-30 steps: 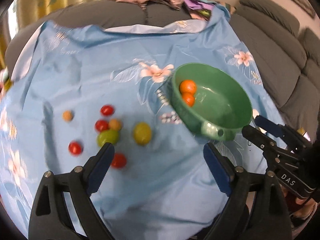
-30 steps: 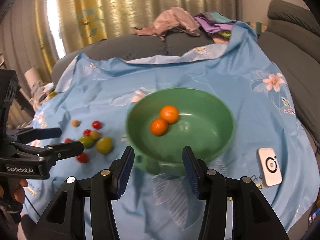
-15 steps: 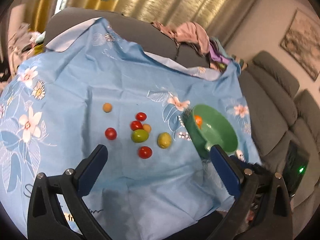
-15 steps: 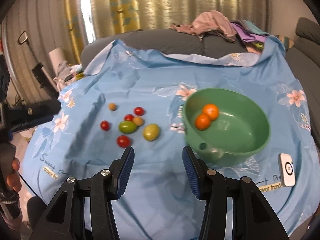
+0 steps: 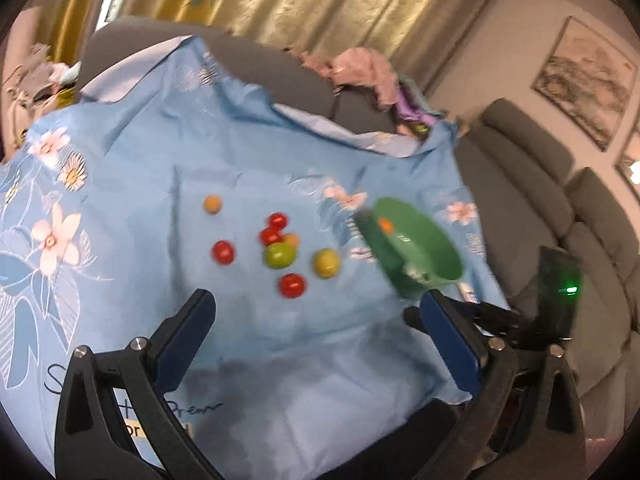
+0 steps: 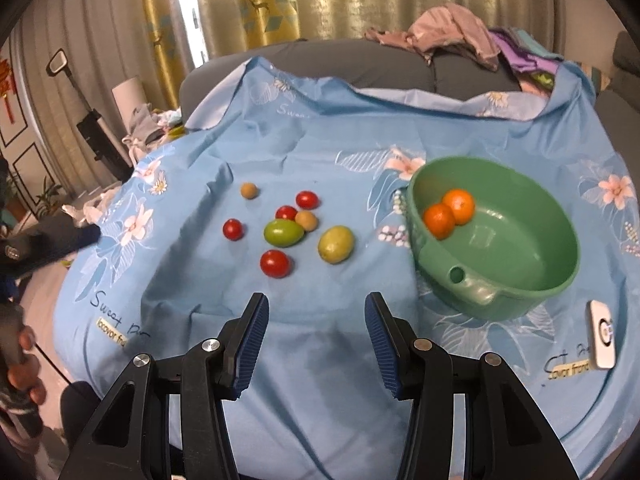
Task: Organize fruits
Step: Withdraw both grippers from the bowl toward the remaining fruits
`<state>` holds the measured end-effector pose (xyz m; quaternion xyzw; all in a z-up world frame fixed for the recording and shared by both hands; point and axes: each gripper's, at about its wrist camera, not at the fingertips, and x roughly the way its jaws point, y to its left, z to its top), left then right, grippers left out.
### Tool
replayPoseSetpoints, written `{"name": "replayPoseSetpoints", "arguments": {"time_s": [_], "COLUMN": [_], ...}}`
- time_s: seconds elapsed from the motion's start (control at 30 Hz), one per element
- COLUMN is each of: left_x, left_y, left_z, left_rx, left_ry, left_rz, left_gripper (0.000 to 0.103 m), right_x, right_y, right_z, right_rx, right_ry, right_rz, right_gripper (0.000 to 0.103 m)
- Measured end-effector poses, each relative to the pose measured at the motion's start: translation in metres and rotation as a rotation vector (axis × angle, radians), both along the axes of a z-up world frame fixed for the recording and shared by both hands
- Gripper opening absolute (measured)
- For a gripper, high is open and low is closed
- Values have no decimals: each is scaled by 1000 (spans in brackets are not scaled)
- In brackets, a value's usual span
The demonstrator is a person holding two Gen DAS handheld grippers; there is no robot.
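Note:
A green bowl (image 6: 520,280) sits at the right of the blue flowered cloth and holds two oranges (image 6: 450,212). Left of it lie loose fruits: several red tomatoes (image 6: 275,263), a green fruit (image 6: 283,233), a yellow-green fruit (image 6: 336,244) and two small tan ones (image 6: 248,191). My right gripper (image 6: 314,312) is open and empty, near the table's front edge, well short of the fruit. My left gripper (image 5: 316,320) is open and empty, held back from the fruit cluster (image 5: 280,254); the bowl (image 5: 416,248) is to its right.
A small white device (image 6: 600,334) lies on the cloth right of the bowl. Grey sofas surround the table, with a pile of clothes (image 6: 456,36) at the back. A black device with a green light (image 5: 560,292) stands at the right.
Both grippers have pulled back and up from the table, so more of the cloth and room shows. The right gripper has swung left from over the bowl toward the loose fruit.

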<state>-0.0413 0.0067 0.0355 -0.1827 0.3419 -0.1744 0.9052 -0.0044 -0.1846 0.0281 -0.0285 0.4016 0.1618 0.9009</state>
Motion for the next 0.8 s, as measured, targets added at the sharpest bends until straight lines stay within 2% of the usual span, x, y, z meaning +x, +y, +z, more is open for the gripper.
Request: {"name": "replayPoseSetpoints", "arguments": {"time_s": [0.1,0.27,0.53,0.7,0.8], "left_x": [11,30,65,85,99], "left_y": [-7,-11,-19,-26,-30], "left_z": [-13,-31,-48,-53,-57], "left_rx": [135,267,289,308,333], "left_ry": [22,59,100,108,114], "left_rz": [10,-2,-36,-53,-61], "left_gripper": [102,102,102,101,96], "right_x": [4,15,43,62,75], "right_y": [4,4,6,11,16], "right_z": [-6,-15,-33,-44,-52], "right_rx": [19,41,62,31,1], "right_ry": [28,58,116,126,138], "right_rz": [20,25,19,16,10], "right_gripper": [51,51,51,51,51]}}
